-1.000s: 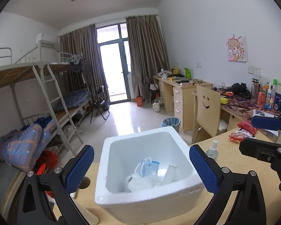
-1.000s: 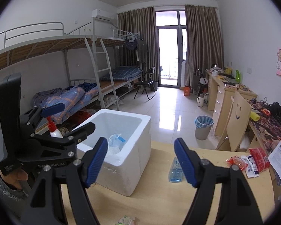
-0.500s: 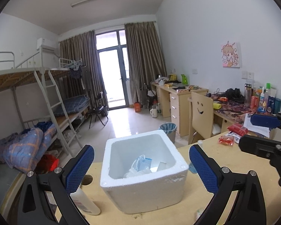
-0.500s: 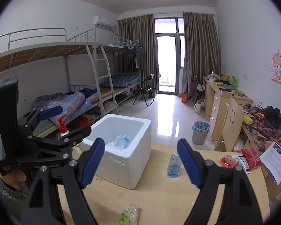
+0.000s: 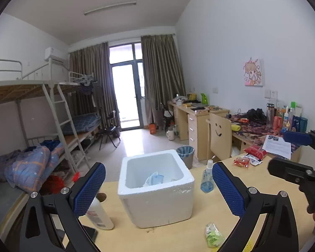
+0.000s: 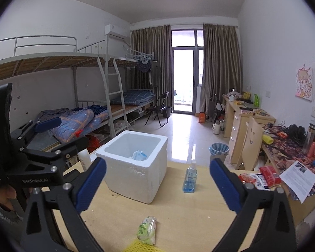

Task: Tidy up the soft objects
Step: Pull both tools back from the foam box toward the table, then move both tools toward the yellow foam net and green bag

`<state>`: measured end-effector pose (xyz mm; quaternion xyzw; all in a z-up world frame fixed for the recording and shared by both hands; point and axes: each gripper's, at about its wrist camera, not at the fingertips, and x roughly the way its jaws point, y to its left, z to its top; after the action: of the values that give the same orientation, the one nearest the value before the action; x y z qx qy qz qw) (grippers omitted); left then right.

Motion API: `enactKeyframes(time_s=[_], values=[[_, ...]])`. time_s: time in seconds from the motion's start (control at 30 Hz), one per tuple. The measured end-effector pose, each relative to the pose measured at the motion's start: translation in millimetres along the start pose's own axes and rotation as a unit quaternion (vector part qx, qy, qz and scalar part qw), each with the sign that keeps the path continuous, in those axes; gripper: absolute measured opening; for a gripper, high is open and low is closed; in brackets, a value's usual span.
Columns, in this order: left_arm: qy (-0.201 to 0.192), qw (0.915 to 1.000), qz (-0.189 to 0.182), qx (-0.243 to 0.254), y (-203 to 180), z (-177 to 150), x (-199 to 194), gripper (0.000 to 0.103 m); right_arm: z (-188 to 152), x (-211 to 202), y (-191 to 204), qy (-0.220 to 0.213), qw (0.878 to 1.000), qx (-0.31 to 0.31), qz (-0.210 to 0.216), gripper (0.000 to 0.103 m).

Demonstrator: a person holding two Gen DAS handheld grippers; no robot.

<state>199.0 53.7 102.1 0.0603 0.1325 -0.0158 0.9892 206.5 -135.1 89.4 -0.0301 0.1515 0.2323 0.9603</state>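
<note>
From the left wrist, the left claw (image 5: 158,191) hangs released and empty over the foam box (image 5: 156,191), where soft items (image 5: 154,179) already lie, collected mid-bench. From the right wrist, the right claw (image 6: 157,185) is likewise released, the green soft packet (image 6: 147,230) lying loose on the near bench (image 6: 189,214), probably next to be boxed.

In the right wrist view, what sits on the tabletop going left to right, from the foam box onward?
White foam box → green tissue pack → blue spray bottle → red snack packets → printed paper sheet.
</note>
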Motion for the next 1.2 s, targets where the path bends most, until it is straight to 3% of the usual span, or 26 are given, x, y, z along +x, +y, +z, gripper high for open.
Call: enactKeyframes(time_s=[0.77,1.2], values=[[-0.033,0.9993,-0.004,-0.017,-16.1,-21.7,-88.0,0.102,-32.2,-75.8,20.9,-0.032,0.999,-0.017,-0.031,0.103],[-0.037,0.9985,-0.023,-0.032,-27.6,-56.3,-104.6,0.102,-68.2,-78.9,27.4,-0.024,0.999,-0.022,-0.033,0.103]])
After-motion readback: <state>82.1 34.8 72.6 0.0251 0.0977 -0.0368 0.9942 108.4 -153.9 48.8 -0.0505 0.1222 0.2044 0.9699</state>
